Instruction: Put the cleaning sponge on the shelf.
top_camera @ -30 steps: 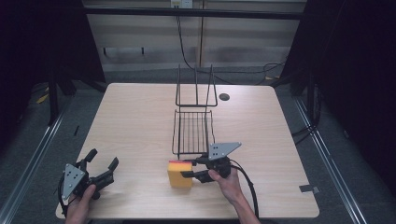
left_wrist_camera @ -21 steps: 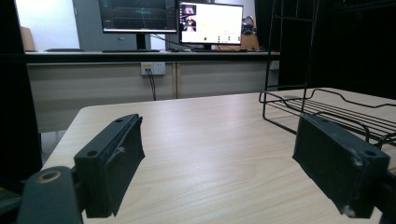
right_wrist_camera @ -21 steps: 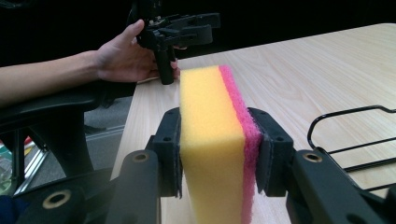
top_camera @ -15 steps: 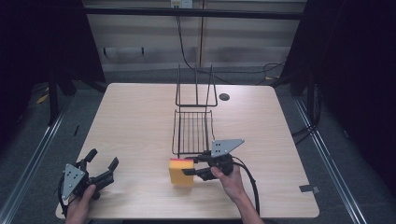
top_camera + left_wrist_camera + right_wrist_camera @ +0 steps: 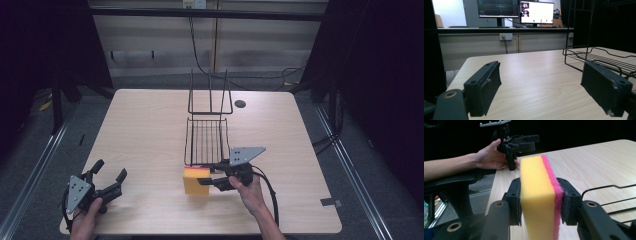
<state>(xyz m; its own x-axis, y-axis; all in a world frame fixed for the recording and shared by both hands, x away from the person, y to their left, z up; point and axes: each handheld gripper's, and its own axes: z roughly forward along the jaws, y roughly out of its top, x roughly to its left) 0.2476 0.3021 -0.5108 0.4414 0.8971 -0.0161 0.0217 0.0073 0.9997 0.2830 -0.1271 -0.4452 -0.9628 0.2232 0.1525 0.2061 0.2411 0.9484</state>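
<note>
A yellow sponge [image 5: 195,180] with a pink scouring face [image 5: 551,185] stands on edge near the table's front, just below the wire rack's front rim. My right gripper [image 5: 204,176] is shut on the sponge [image 5: 536,192], one pad on the yellow side, one on the pink. My left gripper [image 5: 109,172] rests at the table's front left corner, held by a hand; its jaws stand wide open with nothing between them [image 5: 541,85]. The left gripper [image 5: 525,141] also appears far off in the right gripper view.
A black wire rack [image 5: 206,137] with an upright back frame stands mid-table, its front rim close to the sponge. A round cable hole [image 5: 240,104] lies at the back right. Bare wood [image 5: 140,130] stretches left of the rack. Monitors [image 5: 536,11] stand beyond the table.
The right gripper with the sponge has shifted slightly toward the rack's front rim. The left gripper has kept still.
</note>
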